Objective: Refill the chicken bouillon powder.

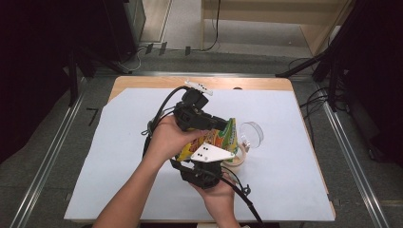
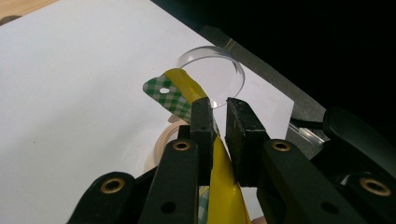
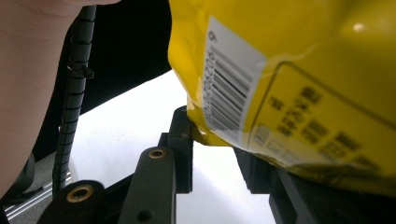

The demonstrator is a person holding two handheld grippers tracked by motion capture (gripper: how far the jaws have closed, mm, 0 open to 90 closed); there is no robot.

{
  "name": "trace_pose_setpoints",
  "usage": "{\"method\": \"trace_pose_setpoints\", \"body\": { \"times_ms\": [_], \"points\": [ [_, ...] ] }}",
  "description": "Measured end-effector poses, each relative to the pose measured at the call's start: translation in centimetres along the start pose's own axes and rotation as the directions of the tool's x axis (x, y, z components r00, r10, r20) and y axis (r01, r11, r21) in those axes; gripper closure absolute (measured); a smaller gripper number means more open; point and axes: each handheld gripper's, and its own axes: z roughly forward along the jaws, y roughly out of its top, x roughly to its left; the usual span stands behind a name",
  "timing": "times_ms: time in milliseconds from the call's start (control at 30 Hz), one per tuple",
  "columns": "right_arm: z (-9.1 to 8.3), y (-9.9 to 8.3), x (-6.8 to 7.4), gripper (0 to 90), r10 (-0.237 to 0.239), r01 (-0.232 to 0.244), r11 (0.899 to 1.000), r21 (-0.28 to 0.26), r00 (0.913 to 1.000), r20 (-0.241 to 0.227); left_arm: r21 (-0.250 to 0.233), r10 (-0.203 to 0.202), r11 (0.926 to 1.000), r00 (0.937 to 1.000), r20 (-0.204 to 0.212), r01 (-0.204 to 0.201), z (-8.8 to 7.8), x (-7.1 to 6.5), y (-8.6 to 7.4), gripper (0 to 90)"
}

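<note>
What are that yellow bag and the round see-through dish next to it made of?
The yellow bag looks like thin glossy plastic film: it shines, creases softly, and carries a printed barcode label. The round dish seems to be clear hard plastic or glass; the white sheet shows straight through it and its rim catches the light. Which of the two it is, I cannot tell.

One yellow snack bag (image 1: pixel 216 137) sits at the centre of the high view, held up between two tongs: the left tongs (image 1: pixel 209 124) above it in the frame and the right tongs (image 1: pixel 209 164) below it. Two hands show there, one on each. One clear round dish (image 1: pixel 251 134) lies just right of the bag, and one roll of tape (image 1: pixel 236 159) lies at its lower right. One white sheet (image 1: pixel 119 156) covers one table (image 1: pixel 142 81).
</note>
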Motion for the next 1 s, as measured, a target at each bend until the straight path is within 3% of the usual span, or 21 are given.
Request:
{"method": "trace_pose_setpoints", "body": {
  "times_ms": [1000],
  "points": [
    [0.00,0.03,-0.09,70.1,-0.015,0.015,1.000,0.013,0.9999,0.006,-0.005,-0.011,0.9999,0.9999,0.004,0.011,0.13,0.29,-0.06,81.2]
  ]
}}
